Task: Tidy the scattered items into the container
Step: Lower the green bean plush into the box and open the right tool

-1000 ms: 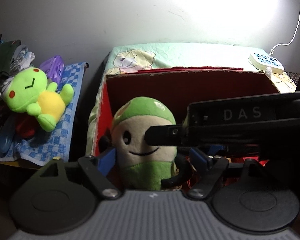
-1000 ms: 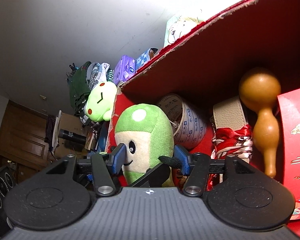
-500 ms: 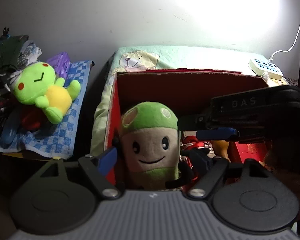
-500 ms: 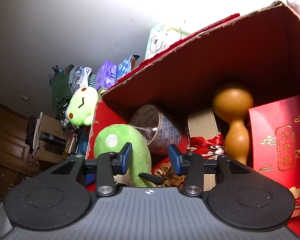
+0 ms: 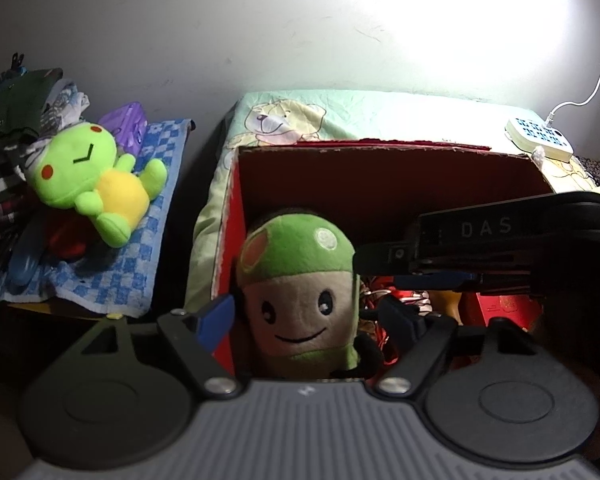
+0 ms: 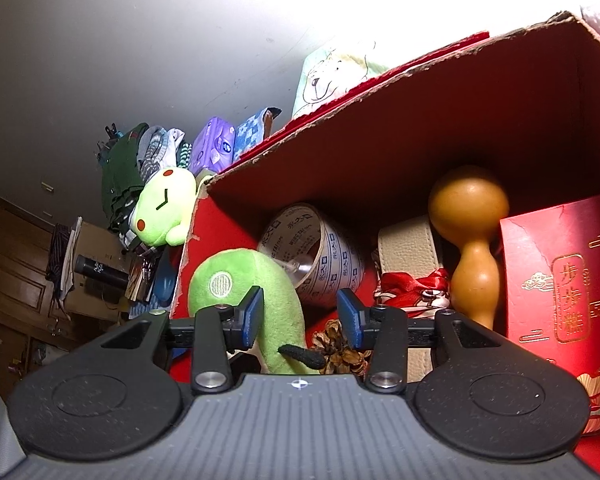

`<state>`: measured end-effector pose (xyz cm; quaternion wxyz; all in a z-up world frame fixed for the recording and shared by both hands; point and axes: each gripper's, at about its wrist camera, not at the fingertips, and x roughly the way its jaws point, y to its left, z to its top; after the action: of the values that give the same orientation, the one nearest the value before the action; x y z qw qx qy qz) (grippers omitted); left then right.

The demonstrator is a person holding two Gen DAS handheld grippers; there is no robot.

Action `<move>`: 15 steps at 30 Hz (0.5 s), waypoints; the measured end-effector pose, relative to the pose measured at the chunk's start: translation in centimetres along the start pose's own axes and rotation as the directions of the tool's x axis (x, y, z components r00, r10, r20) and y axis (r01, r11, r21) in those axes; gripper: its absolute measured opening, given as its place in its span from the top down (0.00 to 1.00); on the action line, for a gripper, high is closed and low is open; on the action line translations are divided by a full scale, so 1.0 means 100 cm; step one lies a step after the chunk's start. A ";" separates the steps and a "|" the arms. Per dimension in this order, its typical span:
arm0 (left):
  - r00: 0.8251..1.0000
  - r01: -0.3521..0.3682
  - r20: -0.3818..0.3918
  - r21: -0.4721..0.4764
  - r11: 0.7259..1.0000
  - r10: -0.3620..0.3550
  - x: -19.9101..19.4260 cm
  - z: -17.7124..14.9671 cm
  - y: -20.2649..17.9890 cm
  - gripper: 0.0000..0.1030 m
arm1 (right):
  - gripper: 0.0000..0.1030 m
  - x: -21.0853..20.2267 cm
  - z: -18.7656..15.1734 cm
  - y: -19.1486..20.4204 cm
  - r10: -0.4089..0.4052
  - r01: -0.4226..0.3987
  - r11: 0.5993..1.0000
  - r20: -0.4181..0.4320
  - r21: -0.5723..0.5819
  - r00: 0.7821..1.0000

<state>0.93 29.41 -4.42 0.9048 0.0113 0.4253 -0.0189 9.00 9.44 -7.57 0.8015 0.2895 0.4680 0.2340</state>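
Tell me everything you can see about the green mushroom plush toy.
The green mushroom plush toy is soft fabric: a green cap with a white spot and an orange spot, a beige face with black eyes and a smile, a green base, thin black arms. It stands upright at the left end of the red box, between the fingers of the left gripper.

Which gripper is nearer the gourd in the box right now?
Right. The right gripper is inside the red box, the gourd just beyond its fingers. The left gripper is around the green plush at the box's left end.
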 end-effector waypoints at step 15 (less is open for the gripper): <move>0.997 -0.076 -0.020 -0.013 0.997 0.076 -0.006 0.004 -0.013 0.15 | 0.55 -0.031 -0.005 0.000 -0.048 0.051 0.998 0.068 -0.044 0.996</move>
<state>0.77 28.09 -3.72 0.9007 0.0215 0.4335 0.0184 7.19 7.59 -5.82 0.8287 0.2672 0.4424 0.2147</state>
